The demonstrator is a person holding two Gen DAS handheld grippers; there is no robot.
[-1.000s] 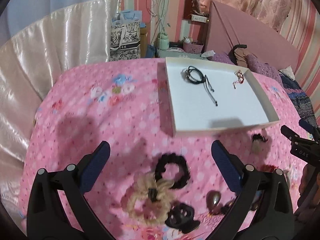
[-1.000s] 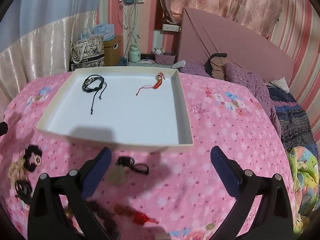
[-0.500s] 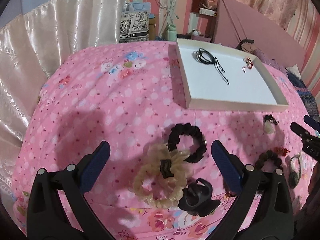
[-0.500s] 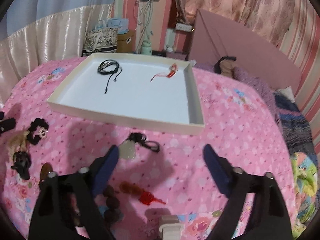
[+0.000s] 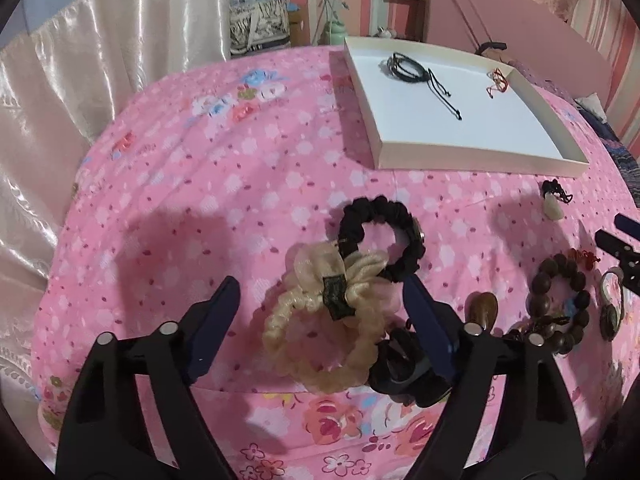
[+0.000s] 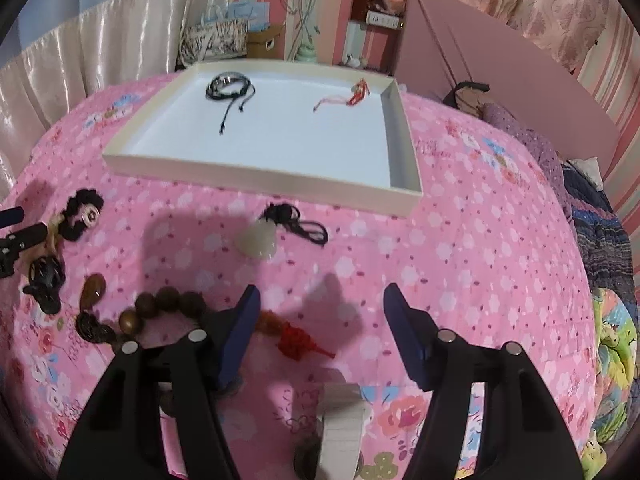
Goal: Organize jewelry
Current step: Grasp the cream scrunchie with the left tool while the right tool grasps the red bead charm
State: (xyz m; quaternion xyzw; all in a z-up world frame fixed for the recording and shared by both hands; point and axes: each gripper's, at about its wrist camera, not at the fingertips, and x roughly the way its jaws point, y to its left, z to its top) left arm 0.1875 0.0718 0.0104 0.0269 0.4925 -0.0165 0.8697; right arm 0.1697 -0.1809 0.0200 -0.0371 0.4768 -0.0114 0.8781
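Your bedspread is bare from 9 to 11 o'clock. Your left gripper is closing, the cream scrunchie between its still-wide jaws, untouched. Your right gripper is closing too, the red knot charm between its jaws. The white tray at 12 holds a black cord bracelet and red string.

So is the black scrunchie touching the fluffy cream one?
Touching. The left wrist view shows the black scrunchie lying against the cream scrunchie's bow, slightly overlapped.
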